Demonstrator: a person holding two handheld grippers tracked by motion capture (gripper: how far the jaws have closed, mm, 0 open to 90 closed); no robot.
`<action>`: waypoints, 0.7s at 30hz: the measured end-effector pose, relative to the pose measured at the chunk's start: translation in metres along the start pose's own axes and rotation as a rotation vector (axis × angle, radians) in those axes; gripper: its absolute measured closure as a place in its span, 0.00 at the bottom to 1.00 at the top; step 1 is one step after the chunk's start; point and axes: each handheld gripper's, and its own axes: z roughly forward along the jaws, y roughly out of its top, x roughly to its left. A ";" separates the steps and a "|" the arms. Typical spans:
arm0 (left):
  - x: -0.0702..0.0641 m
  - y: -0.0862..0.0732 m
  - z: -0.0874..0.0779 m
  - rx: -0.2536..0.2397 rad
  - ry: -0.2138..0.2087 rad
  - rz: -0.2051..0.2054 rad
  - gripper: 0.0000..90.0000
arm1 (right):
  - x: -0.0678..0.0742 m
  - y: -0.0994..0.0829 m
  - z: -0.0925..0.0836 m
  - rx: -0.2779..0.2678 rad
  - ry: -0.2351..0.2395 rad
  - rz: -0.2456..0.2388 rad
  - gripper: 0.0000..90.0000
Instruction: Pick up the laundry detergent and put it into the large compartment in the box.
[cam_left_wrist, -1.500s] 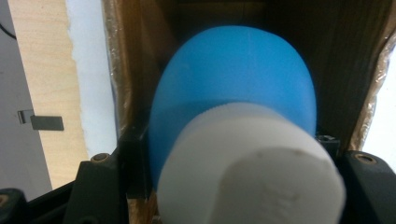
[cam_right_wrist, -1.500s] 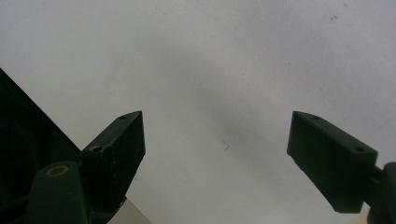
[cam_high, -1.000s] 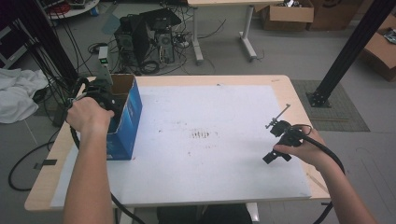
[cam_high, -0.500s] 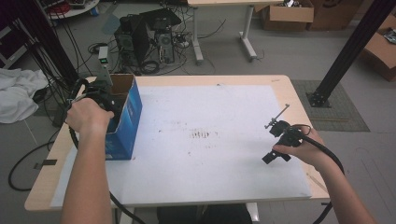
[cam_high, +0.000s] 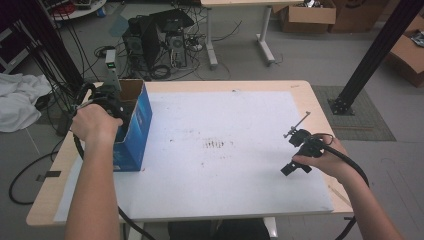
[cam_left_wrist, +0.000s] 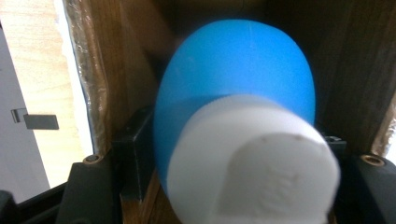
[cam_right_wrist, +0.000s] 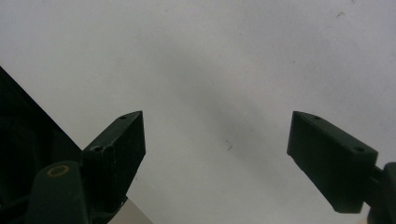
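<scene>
- Left gripper (cam_high: 107, 100) lowered into the open top of a blue box (cam_high: 132, 135) at the table's (cam_high: 320, 100) 9 o'clock edge.
- Clamped between its jaws inside the box: a blue bottle (cam_left_wrist: 233, 88) with a white cap (cam_left_wrist: 254, 163).
- Right gripper (cam_right_wrist: 215, 154) released, jaws wide apart, hovering over the white sheet (cam_high: 225, 115) at 4 o'clock, well apart from the box.

Lab: computer towers (cam_high: 159, 37), floor cables (cam_high: 30, 165), boxes (cam_high: 310, 17).
</scene>
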 end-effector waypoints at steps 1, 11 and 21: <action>0.000 0.000 0.000 0.000 0.000 0.000 0.38 | 0.000 0.000 0.000 0.000 0.000 0.000 0.22; -0.001 0.000 -0.003 -0.001 0.003 0.001 0.38 | -0.001 -0.001 0.000 -0.003 0.001 -0.001 0.22; -0.001 -0.002 -0.007 -0.008 -0.004 0.015 0.35 | 0.001 0.000 -0.002 -0.002 -0.004 -0.005 0.22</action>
